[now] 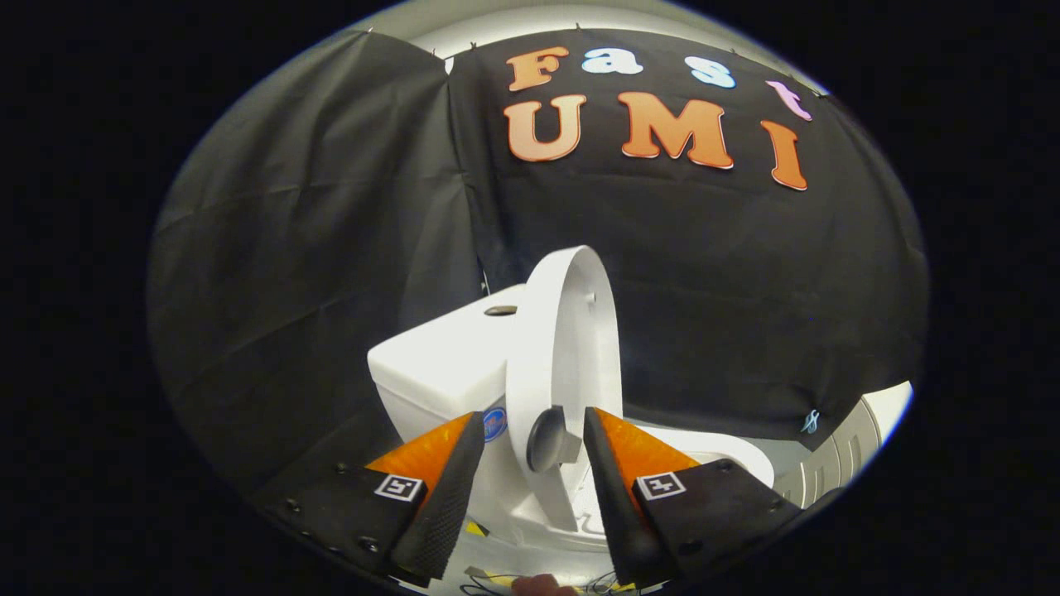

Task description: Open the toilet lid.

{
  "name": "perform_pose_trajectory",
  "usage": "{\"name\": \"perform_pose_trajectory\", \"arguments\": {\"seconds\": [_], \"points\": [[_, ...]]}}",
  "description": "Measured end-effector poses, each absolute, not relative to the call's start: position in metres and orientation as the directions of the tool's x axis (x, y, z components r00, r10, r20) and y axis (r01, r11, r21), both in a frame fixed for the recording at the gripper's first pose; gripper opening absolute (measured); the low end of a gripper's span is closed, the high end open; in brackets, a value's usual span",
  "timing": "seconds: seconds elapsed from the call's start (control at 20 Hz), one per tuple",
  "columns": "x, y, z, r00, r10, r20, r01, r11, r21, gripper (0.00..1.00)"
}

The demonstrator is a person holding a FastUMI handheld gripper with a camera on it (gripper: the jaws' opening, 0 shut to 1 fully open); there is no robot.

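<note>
The white toilet lid (571, 348) is standing raised, nearly upright and seen almost edge-on, rising from its hinge just ahead of the tool (530, 443) and leaning toward the white cistern (443, 356) behind it. A small dark round knob (546, 439) on the lid's near edge is sitting in the gap between the two fingers. The tool is standing spread, its fingers lying either side of that knob without visibly pressing on it; whether either pad is brushing the lid is hard to tell from this angle. A dark flush button (500, 310) is showing on top of the cistern, and a round blue sticker (494, 424) is peeking out on the cistern's front beside the left finger. The white toilet bowl (729, 455) is lying open below and beyond the right finger. Black cloth is hanging as the booth's wall behind everything. Judging by the lid's steep angle, the lifting is looking largely done; what appears to be left is settling the lid back against the cistern, if it is not already resting there, and drawing the tool clear.
</note>
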State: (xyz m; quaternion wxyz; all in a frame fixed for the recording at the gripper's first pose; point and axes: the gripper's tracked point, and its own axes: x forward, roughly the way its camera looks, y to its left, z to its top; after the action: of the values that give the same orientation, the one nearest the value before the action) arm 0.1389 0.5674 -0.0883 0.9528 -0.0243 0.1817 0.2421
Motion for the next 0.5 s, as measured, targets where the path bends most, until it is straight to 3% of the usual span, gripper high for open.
{"name": "perform_pose_trajectory", "arguments": {"seconds": [0.5], "points": [[0.154,0.387,0.019,0.9,0.409,-0.151,-0.402,0.912,0.077,0.82]]}}
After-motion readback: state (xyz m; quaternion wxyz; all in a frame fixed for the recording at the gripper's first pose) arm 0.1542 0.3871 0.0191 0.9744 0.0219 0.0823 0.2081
